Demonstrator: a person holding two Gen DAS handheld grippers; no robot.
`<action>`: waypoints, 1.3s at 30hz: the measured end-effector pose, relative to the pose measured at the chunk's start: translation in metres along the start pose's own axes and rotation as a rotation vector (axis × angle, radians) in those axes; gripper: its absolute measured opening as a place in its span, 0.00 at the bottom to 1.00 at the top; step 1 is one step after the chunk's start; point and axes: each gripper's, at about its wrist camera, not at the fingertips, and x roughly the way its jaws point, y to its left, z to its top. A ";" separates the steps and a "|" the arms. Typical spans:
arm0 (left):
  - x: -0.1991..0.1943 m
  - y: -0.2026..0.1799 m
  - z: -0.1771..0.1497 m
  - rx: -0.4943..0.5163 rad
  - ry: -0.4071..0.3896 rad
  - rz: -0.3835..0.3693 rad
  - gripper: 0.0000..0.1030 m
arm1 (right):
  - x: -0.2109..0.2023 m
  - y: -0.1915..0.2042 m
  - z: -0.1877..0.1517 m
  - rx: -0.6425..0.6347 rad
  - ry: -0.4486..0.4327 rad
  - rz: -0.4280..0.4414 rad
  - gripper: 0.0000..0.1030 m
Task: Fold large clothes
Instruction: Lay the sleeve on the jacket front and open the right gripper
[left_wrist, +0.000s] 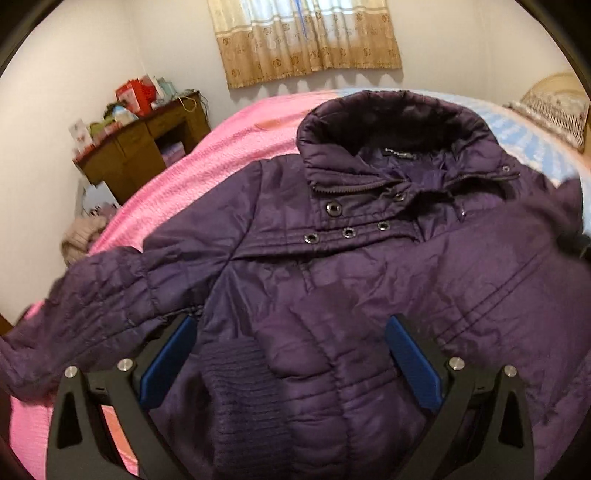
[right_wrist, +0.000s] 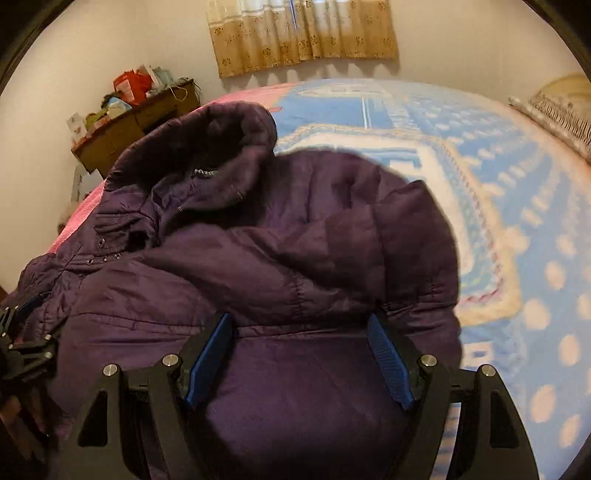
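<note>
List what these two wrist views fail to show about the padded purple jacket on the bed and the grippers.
- Padded purple jacket: its hem is cut off by the bottom edge in both views.
- Its far sleeve: cuff not visible in the right wrist view; blurred in the left.
- Collar label: too small and blurred to read.
- Left gripper and right gripper: jaws stand open over the fabric; contact cannot be told.

Jacket (left_wrist: 332, 295): dark purple, quilted. Blanket, left of frame (left_wrist: 207, 162): pink. Bedcover at right (right_wrist: 498, 221): blue, white dots, possibly cream trim. Curtain (left_wrist: 306, 40): tan, floral.
</note>
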 end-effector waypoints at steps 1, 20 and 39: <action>0.002 0.002 -0.001 -0.007 0.010 -0.014 1.00 | 0.001 0.000 -0.002 -0.010 -0.003 -0.007 0.74; 0.020 0.001 -0.004 -0.036 0.102 -0.065 1.00 | 0.010 0.014 -0.004 -0.104 0.034 -0.123 0.74; 0.021 -0.001 -0.003 -0.040 0.107 -0.071 1.00 | 0.016 0.023 0.002 -0.148 0.063 -0.172 0.74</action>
